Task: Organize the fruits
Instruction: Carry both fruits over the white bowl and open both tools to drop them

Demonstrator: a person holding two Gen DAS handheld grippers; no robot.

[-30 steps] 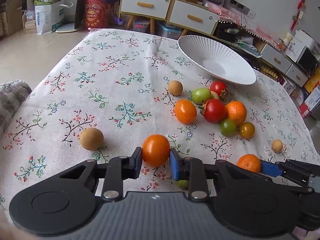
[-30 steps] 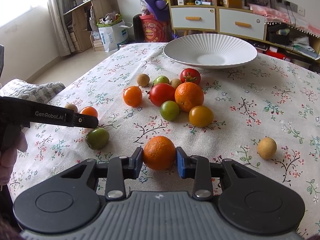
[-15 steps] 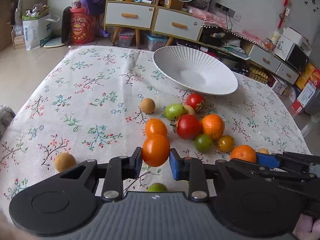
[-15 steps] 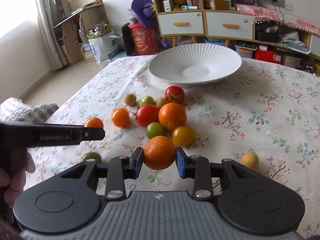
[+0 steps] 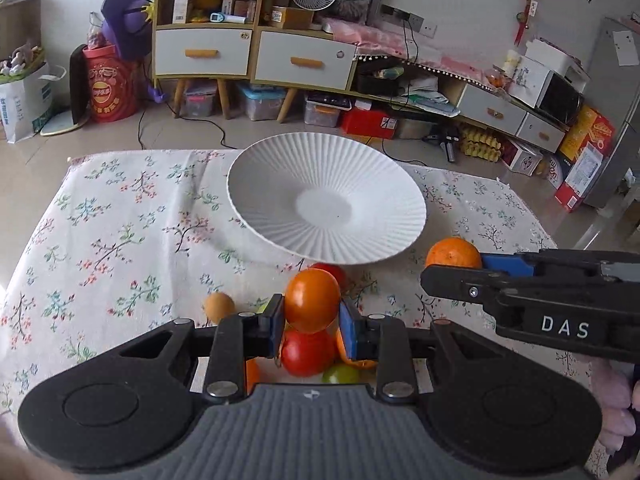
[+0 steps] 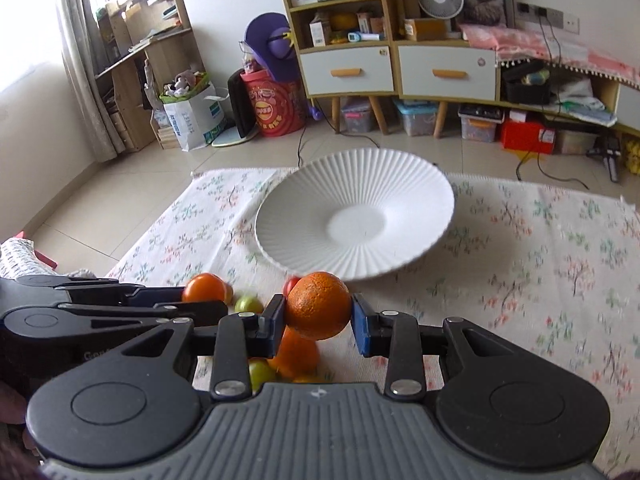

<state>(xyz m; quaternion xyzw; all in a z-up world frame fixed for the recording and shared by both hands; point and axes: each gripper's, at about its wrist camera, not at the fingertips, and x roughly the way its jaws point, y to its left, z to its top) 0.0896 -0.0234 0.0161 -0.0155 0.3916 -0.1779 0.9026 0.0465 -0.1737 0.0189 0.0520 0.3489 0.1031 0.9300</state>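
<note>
Your left gripper (image 5: 311, 322) is clamped on an orange tomato (image 5: 312, 299), your right gripper (image 6: 318, 322) on an orange (image 6: 318, 305), both raised above the worktop (image 5: 120, 220), ready for the empty white bowl (image 5: 280, 216).

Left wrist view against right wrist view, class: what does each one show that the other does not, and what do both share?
Only the left wrist view shows the small round tan fruit on the cloth and the big red tomato under the left gripper.

Only the right wrist view shows the window curtain and wooden shelf.

Both show the ribbed white plate, the smooth orange tomato in the left gripper and the dimpled orange in the right gripper.
</note>
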